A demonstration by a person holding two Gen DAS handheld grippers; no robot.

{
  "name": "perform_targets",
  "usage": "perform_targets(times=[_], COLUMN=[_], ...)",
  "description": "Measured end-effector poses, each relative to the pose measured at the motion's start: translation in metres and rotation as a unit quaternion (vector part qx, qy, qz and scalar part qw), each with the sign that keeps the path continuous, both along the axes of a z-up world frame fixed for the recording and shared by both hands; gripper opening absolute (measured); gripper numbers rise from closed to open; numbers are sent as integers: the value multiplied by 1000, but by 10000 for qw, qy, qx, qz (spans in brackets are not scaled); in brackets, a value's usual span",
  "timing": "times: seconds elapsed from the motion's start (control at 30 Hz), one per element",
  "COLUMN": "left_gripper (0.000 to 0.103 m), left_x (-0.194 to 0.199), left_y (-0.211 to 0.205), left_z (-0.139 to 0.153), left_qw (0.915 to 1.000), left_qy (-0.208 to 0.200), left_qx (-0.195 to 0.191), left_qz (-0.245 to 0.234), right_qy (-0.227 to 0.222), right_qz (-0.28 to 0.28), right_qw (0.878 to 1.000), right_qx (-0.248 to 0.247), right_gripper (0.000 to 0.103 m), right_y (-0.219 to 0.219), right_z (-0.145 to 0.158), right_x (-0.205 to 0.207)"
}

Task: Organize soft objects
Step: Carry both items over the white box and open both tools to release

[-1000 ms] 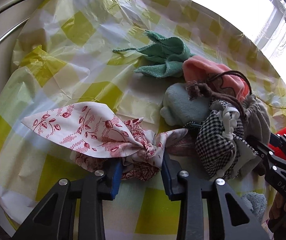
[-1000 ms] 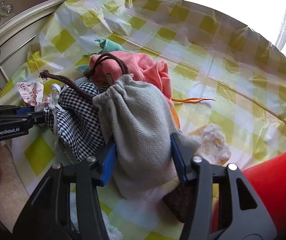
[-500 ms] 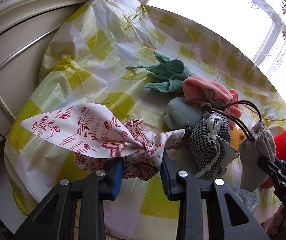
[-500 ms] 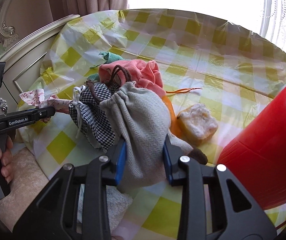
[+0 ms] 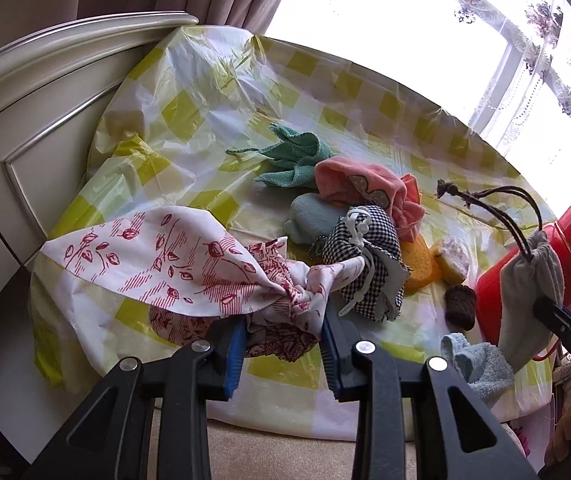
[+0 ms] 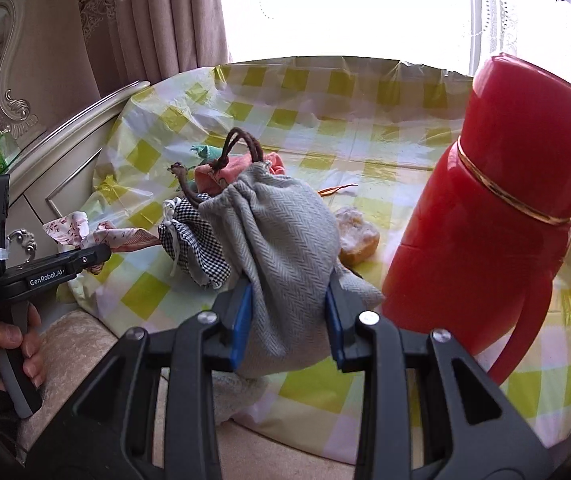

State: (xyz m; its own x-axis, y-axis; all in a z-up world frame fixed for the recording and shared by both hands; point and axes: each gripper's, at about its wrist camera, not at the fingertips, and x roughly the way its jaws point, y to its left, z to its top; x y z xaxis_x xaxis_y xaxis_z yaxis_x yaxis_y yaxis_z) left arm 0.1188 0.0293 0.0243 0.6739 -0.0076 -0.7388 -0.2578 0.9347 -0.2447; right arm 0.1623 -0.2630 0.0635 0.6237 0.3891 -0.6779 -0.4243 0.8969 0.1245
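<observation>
Table under a yellow-and-white checked plastic cover (image 5: 205,92), lying ahead of and below both grippers; cream cabinet panel (image 5: 37,120) beyond the cover's far-left edge as seen from the left gripper.

Red thermos flask (image 6: 497,216) upright on the cover, just right of the right gripper's fingers, handle toward the camera.

Left gripper (image 5: 283,340): clenched on a white cloth with red leaf print (image 5: 157,256). Knotted middle of the cloth sits between the blue pads; one broad flap spreads to the gripper's left, a thinner tail runs right toward the checked pouch. Cloth appears lifted clear of the cover, though contact underneath cannot be judged.

Right gripper (image 6: 288,328): its jaws have just been closing and now pinch the lower part of a grey herringbone drawstring pouch (image 6: 281,236). Pouch stands up ahead of the fingers, gathered neck and brown cord loop (image 6: 241,144) at the far end. In the left view the same pouch hangs off to the right of the left gripper.

Pile ahead of the left gripper, resting on the cover: black-and-white checked pouch (image 5: 369,264) nearest, pale blue soft item (image 5: 313,220) and pink cloth (image 5: 361,184) behind it, green cloth (image 5: 297,156) farthest.

To the right of that pile: orange sponge (image 5: 417,264), yellow-white sponge (image 5: 453,260), dark brown scrub pad (image 5: 461,304), light blue towel (image 5: 481,364) at the near edge
</observation>
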Motion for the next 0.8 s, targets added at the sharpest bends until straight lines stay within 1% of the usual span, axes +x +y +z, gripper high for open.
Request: perform_targets(times=[0.23,0.4,0.63,0.8], left_gripper=[34,34,34,34], left_x=[-11,-22,-37,-45], left_y=[-19,-40,-79,-117], left_z=[6,10,11,12], left_qw=[9998,9991,9959,9902], left_qy=[-58,-82,-65,-61], left_qx=[27,27,-43,-149], left_qz=[-198,-424,-905,-1385], right_qy=[-69,14,242,400], right_qz=[-314,-501,-830,-1249], right_qw=[9994,9987,9962,9914], right_qx=[109,78,57,-10], right_gripper=[36,36,36,36], right_y=[-35,-57,-95,-134], right_z=[13,12,4,1], right_x=[-25,-43,-76,-100])
